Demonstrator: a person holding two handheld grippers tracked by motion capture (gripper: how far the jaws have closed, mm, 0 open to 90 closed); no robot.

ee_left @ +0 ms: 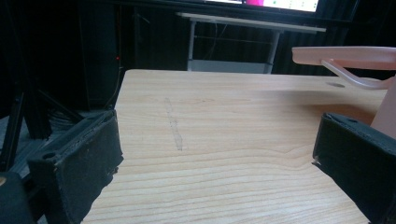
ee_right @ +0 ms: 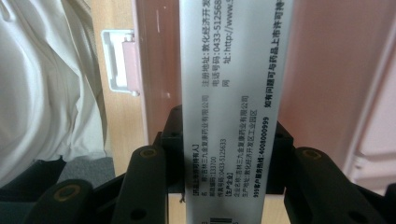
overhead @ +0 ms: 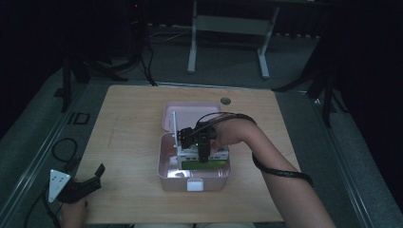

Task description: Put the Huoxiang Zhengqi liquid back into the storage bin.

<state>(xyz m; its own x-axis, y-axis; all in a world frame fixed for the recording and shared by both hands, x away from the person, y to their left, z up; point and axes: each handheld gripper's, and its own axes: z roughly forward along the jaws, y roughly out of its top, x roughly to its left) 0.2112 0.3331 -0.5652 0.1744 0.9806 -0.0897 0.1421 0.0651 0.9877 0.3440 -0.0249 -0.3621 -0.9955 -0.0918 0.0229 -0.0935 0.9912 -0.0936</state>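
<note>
The right hand-held gripper (overhead: 203, 151) points down into the pink box (overhead: 166, 171) that sits open in the middle of the counter (overhead: 123, 128), its lid (overhead: 190, 110) tipped back on the far side. Its jaws are clamped on a long white carton (ee_right: 231, 93) printed with black text; in the right gripper view the carton runs straight up between the two black jaws, gripped on its narrow sides, with the box's pink walls behind it and the white latch (ee_right: 116, 60) off to the left. From above, the carton (overhead: 202, 153) is inside the box, above a green pack (overhead: 203, 164) that lies along the front wall. A black cable (overhead: 280, 173) winds round the person's right forearm.

The left hand-held gripper (overhead: 92, 178) rests at the near left corner of the counter, well apart from the box. Its jaws stand wide open with nothing between them; the left gripper view looks across bare wood, with the box's raised lid (ee_left: 345, 55) showing at the right edge.
</note>
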